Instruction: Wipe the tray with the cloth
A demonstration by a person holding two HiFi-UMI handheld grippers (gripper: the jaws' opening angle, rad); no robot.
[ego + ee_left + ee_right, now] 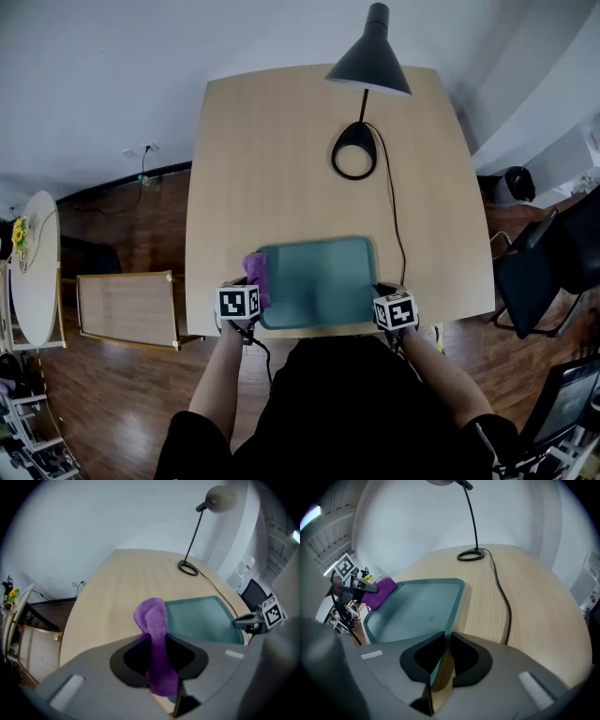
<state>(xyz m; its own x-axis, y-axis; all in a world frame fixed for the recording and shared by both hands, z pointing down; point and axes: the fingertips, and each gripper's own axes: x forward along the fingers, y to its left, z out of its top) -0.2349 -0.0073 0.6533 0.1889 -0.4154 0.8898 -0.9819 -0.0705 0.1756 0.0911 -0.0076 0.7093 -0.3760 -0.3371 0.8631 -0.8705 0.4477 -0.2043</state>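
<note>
A teal tray lies at the table's near edge, straight in front of me. My left gripper is shut on a purple cloth, held at the tray's left rim. In the left gripper view the cloth stands up from between the jaws of that gripper, beside the tray. My right gripper is shut on the tray's near right rim. In the right gripper view the tray's edge runs in between the jaws of the right gripper. The cloth shows at the tray's far side.
A black desk lamp stands at the back of the wooden table. Its ring base feeds a cable that runs down past the tray's right side. A low wooden table is on the left, an office chair on the right.
</note>
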